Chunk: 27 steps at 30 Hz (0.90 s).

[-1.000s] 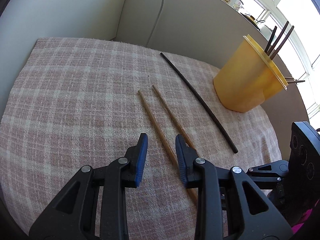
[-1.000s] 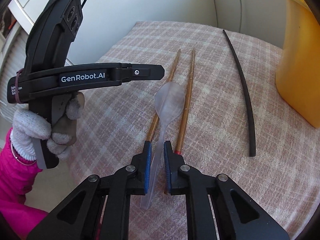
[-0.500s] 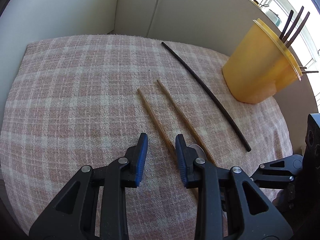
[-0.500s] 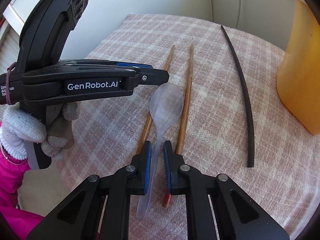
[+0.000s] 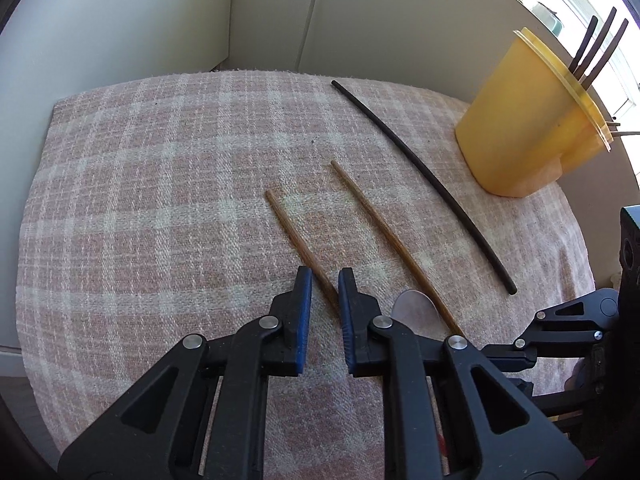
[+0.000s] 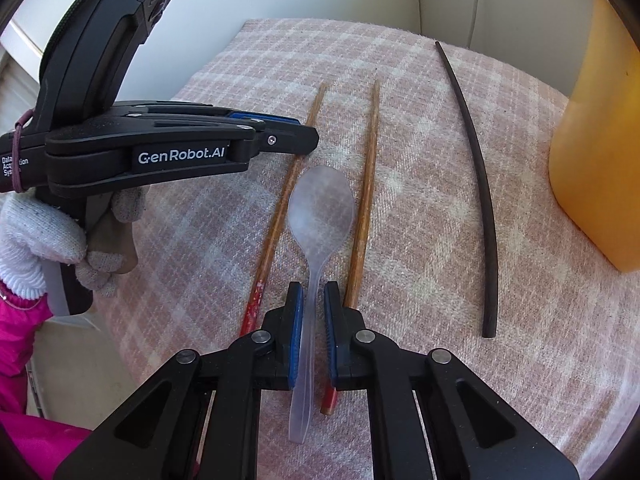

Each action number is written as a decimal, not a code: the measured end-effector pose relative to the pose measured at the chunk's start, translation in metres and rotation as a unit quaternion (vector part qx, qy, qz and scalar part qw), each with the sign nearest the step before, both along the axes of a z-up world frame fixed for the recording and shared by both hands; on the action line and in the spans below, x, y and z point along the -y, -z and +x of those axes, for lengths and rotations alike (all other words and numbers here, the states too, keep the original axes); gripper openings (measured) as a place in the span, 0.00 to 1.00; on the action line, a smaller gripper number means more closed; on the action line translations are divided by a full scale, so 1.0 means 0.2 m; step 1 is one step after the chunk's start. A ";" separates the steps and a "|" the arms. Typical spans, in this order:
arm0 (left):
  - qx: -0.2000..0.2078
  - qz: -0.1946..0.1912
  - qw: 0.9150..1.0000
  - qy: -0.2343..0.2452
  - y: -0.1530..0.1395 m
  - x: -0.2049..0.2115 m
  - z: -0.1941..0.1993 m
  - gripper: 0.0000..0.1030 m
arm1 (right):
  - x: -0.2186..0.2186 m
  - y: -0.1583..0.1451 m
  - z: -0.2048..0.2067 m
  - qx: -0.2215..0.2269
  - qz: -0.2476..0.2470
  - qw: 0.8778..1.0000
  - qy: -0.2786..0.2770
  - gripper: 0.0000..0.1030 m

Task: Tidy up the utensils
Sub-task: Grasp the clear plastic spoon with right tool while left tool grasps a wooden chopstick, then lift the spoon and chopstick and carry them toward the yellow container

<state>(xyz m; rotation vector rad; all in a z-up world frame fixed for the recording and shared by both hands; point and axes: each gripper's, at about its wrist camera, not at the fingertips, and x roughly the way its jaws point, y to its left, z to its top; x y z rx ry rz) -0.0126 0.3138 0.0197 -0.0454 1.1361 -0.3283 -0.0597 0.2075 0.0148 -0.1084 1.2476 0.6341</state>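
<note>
Two brown wooden chopsticks (image 5: 296,236) (image 5: 384,228) lie side by side on the pink checked cloth (image 5: 160,200); they also show in the right wrist view (image 6: 276,224) (image 6: 366,200). My left gripper (image 5: 324,280) is open, its jaws astride the left chopstick's near part, low over the cloth. My right gripper (image 6: 312,296) is shut on the handle of a clear plastic spoon (image 6: 320,208), held between the two chopsticks; its bowl shows in the left wrist view (image 5: 412,308). A black chopstick (image 5: 424,184) lies to the right (image 6: 476,176).
A yellow holder (image 5: 524,128) with several dark chopsticks (image 5: 596,52) stands at the back right, near the cloth's edge; it also shows at the right in the right wrist view (image 6: 600,140). White walls rise behind the table. The left gripper's body (image 6: 160,148) crosses the right view.
My left gripper has moved forward and down over the left wooden chopstick. My right gripper has kept hold of the spoon and come forward between the chopsticks.
</note>
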 end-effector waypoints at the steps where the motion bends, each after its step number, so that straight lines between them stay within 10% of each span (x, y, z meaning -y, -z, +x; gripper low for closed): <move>1: 0.000 0.003 1.000 0.001 0.00 -0.01 0.00 0.12 | -0.01 0.00 0.01 -0.004 0.001 1.000 0.000 0.10; 13: -0.026 -0.012 1.000 -0.011 0.02 0.04 0.03 0.23 | -0.10 0.02 0.08 -0.026 -0.029 0.999 -0.014 0.04; 27: -0.006 -0.076 0.996 -0.045 -0.02 -0.06 0.00 0.04 | 0.05 -0.02 0.03 -0.011 0.033 0.999 0.032 0.04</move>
